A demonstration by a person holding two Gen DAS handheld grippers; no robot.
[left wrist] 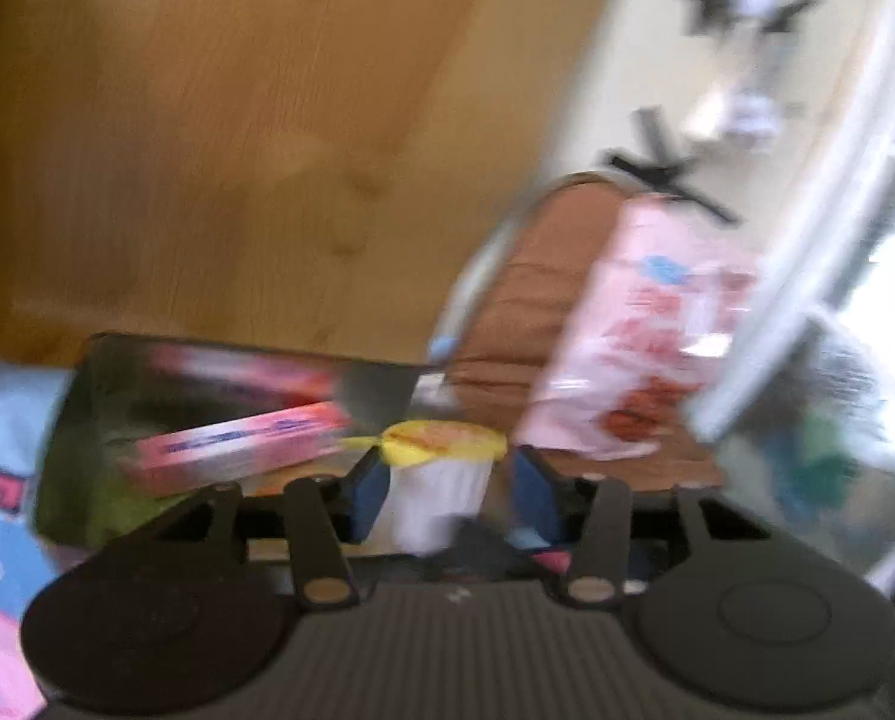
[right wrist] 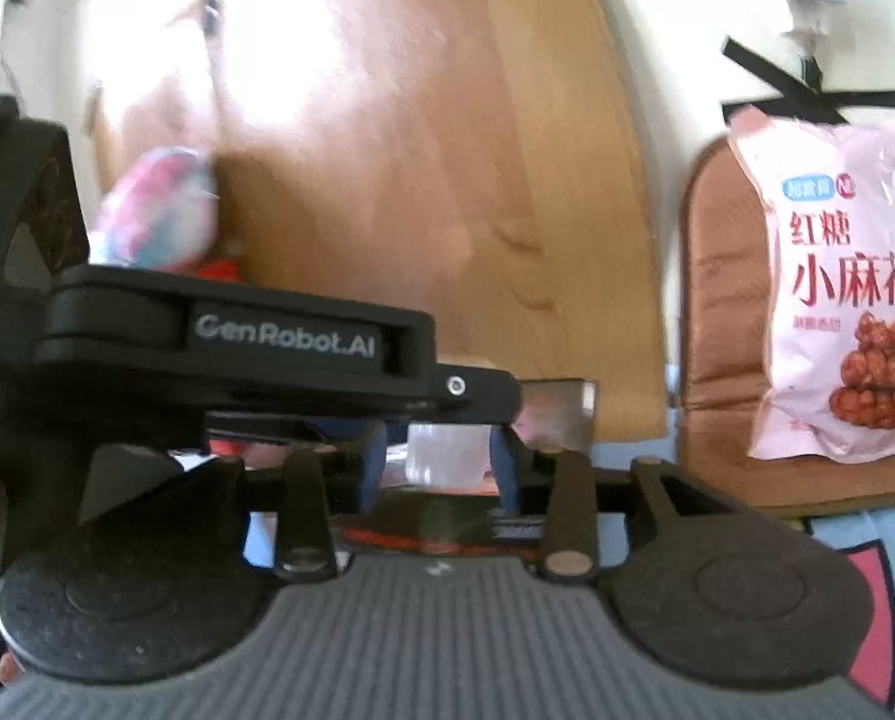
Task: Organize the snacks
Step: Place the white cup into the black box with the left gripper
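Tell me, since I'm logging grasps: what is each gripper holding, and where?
The left gripper grips a yellow-lidded jelly cup by its sides. The right gripper brackets a clear cup; contact is unclear.

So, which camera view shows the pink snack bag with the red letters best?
The right wrist view: the pink snack bag is sharp there, with its red letters and the snack picture readable, lying on a brown cushion. In the left wrist view the same bag is motion-blurred, its print unreadable.
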